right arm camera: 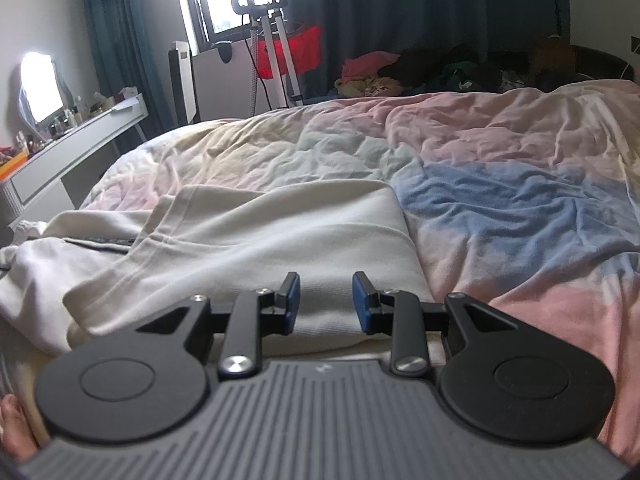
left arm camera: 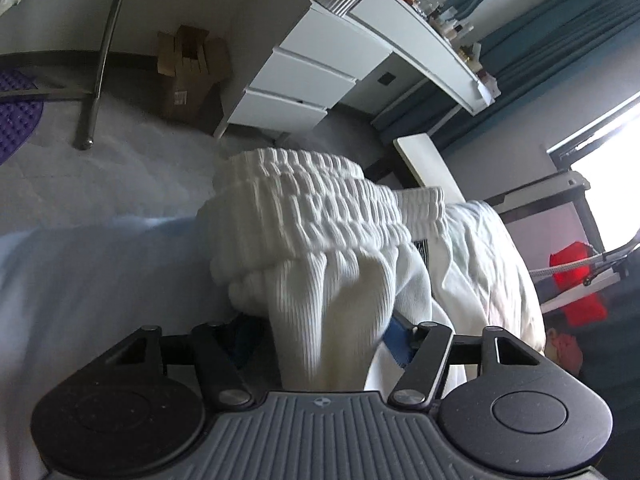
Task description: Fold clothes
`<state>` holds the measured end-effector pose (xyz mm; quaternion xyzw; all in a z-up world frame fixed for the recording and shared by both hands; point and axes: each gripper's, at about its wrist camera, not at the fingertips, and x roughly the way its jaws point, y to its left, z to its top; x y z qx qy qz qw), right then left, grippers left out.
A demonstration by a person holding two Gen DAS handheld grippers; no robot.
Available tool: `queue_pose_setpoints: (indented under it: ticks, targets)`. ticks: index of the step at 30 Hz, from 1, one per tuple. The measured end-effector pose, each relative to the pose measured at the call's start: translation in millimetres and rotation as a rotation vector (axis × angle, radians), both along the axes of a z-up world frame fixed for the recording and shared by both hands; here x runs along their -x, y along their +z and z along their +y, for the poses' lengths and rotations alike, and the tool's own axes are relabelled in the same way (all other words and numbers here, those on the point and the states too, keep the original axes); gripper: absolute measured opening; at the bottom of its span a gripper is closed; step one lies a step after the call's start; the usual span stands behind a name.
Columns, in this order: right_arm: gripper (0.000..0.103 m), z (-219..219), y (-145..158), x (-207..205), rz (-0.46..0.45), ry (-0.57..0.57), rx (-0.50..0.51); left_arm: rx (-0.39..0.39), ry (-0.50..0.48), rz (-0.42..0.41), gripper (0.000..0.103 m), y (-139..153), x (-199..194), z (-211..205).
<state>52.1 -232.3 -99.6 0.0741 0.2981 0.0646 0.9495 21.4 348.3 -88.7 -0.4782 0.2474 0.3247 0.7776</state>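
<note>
In the left wrist view a white ribbed garment (left arm camera: 320,248) with a gathered elastic waistband bunches up right in front of the camera. My left gripper (left arm camera: 324,340) is shut on it: the cloth fills the gap between the jaws and hides most of both. Only the edge of a blue pad (left arm camera: 398,344) shows. In the right wrist view the same cream-white garment (right arm camera: 260,236) lies partly folded on the bedspread (right arm camera: 500,200). My right gripper (right arm camera: 326,300) hovers just over its near edge, open, with nothing between the pads.
The bedspread has pastel pink, blue and yellow patches. A pile of clothes (right arm camera: 400,72) lies at the bed's far side. A garment steamer stand (right arm camera: 276,40) and a white desk (right arm camera: 80,144) are to the left. A drawer unit (left arm camera: 304,80) and a cardboard box (left arm camera: 188,76) stand beyond the bed. A bare foot (right arm camera: 14,432) is near.
</note>
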Motion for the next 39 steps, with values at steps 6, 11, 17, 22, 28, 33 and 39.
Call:
queue_pose_setpoints:
  ticks: [6,11,17,22,28,33,39]
  targets:
    - [0.03,-2,-30,-14,0.095,0.011,-0.04,-0.433,-0.102,0.001,0.017,45,-15,-49]
    - [0.029,-7,-25,-11,0.098,-0.008,-0.082,-0.699,-0.179,-0.067,0.016,93,-20,-118]
    - [0.032,-23,-10,-7,0.057,-0.054,-0.129,-0.947,-0.33,-0.186,0.016,140,-39,-242]
    - [0.032,-51,8,-3,-0.006,-0.132,-0.188,-1.043,-0.486,-0.26,0.016,138,-60,-369]
    - [0.032,-93,19,2,-0.044,-0.241,-0.261,-1.089,-0.776,-0.207,0.016,54,-87,-498]
    - [0.033,-118,12,2,-0.017,-0.278,-0.341,-1.134,-1.051,-0.022,0.016,-32,-95,-559]
    - [0.034,-122,-5,-7,0.031,-0.168,-0.598,-1.259,-1.242,0.059,0.049,-28,-86,-550]
